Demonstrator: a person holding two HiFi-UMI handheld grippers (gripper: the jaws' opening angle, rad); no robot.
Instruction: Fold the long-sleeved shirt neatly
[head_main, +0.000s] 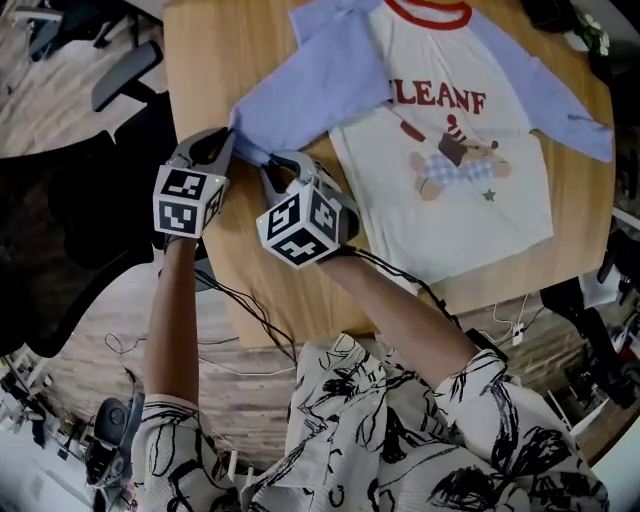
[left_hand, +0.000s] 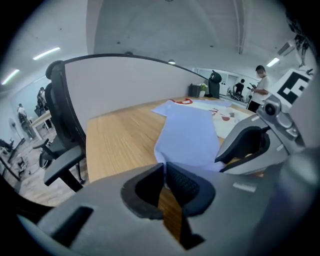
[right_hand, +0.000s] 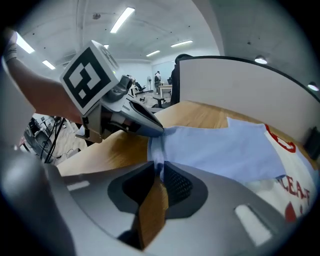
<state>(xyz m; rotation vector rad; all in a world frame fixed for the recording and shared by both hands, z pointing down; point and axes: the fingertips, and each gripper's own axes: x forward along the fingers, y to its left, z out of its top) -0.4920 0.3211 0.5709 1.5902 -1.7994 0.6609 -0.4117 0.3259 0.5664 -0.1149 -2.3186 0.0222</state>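
**Q:** Long-sleeved shirt (head_main: 440, 150): where does it lie?

**A:** Front up on the wooden table (head_main: 200, 60), with the red collar on the far side and the hem toward me. The body is white with a print, and both sleeves are pale blue. The right-hand sleeve (head_main: 565, 105) lies spread out to the right.

**Q:** And the other sleeve?

**A:** The left-hand sleeve (head_main: 300, 95) runs from the far shoulder slantwise to the near left. It overlaps the left edge of the white body, and its end lies over bare wood.

**Q:** State of your tools?

**A:** Both are side by side at that sleeve's end, pointing down and away from me. My left gripper (head_main: 232, 140) has its jaws nearly together and pinches the blue cloth at the left corner of the cuff (head_main: 250, 152). My right gripper (head_main: 268, 168), just beside it on the right, is clamped on the same cuff with a thin fold of blue cloth between its pads.
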